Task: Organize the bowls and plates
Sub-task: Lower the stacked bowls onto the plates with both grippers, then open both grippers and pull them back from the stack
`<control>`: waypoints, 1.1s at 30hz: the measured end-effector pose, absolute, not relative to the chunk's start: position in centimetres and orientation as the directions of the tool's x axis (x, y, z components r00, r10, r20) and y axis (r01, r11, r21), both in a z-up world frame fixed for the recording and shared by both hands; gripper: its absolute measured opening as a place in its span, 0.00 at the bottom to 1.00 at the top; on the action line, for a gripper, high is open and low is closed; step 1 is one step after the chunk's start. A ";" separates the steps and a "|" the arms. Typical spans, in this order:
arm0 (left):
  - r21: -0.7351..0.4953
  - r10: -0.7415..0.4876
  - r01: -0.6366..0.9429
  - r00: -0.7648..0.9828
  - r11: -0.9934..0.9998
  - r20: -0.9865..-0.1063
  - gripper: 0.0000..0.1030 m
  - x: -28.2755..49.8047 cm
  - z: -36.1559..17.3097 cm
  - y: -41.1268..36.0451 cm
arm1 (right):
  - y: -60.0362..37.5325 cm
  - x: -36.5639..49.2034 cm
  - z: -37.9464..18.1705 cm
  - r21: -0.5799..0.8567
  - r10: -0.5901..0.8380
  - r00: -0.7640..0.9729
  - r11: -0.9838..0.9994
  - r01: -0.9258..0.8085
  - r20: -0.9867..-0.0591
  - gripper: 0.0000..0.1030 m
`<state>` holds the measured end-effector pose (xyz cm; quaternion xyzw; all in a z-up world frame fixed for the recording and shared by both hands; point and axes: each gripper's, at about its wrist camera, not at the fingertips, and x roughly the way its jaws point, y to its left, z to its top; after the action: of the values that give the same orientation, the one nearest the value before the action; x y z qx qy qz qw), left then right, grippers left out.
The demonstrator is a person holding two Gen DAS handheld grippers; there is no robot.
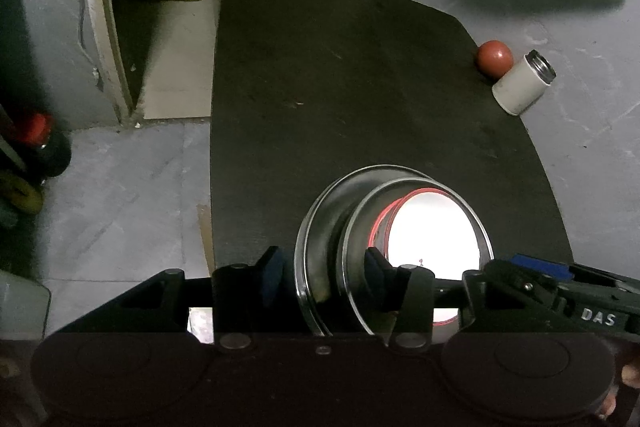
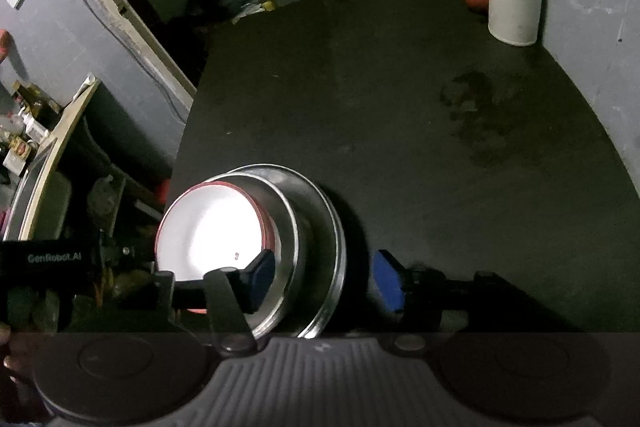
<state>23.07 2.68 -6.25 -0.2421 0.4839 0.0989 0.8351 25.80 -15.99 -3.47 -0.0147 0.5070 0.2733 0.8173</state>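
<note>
two nested steel bowls (image 1: 340, 227) with a red-rimmed white plate (image 1: 432, 231) inside, near worktop (image 1: 340, 67) front edge; left gripper (image 1: 324, 273) partly open, straddling both rims, pads off the metal. right wrist: same stack (image 2: 304, 227), right gripper (image 2: 326, 277) half open, rims between, no grip.

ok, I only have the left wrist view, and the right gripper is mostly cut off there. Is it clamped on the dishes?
Observer: No. The right gripper is open. One pad sits inside the steel bowl, and the other stands clear outside the plate.
Operator: Anything on the table further out on that side?
Observer: Just a dark stain on the table, well beyond the dishes.
</note>
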 end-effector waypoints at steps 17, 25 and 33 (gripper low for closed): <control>-0.129 0.166 -0.490 0.513 0.862 -0.842 0.80 20.8 -4.6 0.2 | -18.5 24.9 -2.5 0.289 0.515 0.343 0.795 -0.533 -0.785 0.87; -0.070 0.246 -0.493 0.546 0.867 -0.801 0.95 18.8 -3.5 -2.0 | -20.0 23.7 -2.1 0.322 0.578 0.357 0.759 -0.566 -0.734 0.97; -0.088 0.259 -0.464 0.631 0.882 -0.731 0.97 16.8 -2.6 -2.4 | -20.6 22.2 -1.1 0.330 0.608 0.392 0.747 -0.578 -0.690 1.00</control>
<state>16.80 -2.41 -2.58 -0.1353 0.3790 0.2022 0.8928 22.17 -20.57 -1.06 0.0181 0.4217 0.3555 0.8340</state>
